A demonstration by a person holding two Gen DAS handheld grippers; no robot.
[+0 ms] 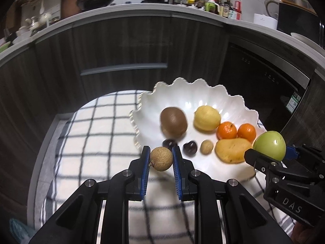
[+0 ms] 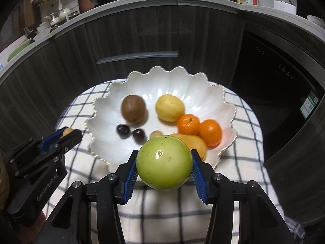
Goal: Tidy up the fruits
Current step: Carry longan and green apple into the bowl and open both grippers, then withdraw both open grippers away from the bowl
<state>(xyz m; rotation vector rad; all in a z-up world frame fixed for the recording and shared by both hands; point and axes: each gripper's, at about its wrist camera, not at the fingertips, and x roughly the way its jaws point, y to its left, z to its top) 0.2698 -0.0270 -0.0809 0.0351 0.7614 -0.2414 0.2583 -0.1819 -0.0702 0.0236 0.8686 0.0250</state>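
Observation:
A white scalloped bowl [image 1: 182, 93] [image 2: 113, 109] sits on a checked cloth. It holds a kiwi [image 1: 174, 122] [image 2: 133, 108], a lemon [image 1: 206, 118] [image 2: 170, 107], two oranges [image 1: 226, 130] [image 2: 210, 132], a mango [image 1: 232, 150], two dark cherries [image 2: 122, 130] and a small longan [image 1: 206, 146]. My left gripper [image 1: 161, 158] is shut on a tan longan [image 1: 161, 158] just before the bowl's near rim. My right gripper [image 2: 164, 164] is shut on a green apple [image 2: 164, 164] [image 1: 269, 145] above the bowl's near right edge.
The checked cloth [image 1: 91, 134] [image 2: 243, 126] covers a small round table. Dark cabinets [image 1: 121, 46] and a built-in appliance [image 2: 274, 77] stand behind. The counter [image 1: 142, 8] above carries pans, bottles and dishes.

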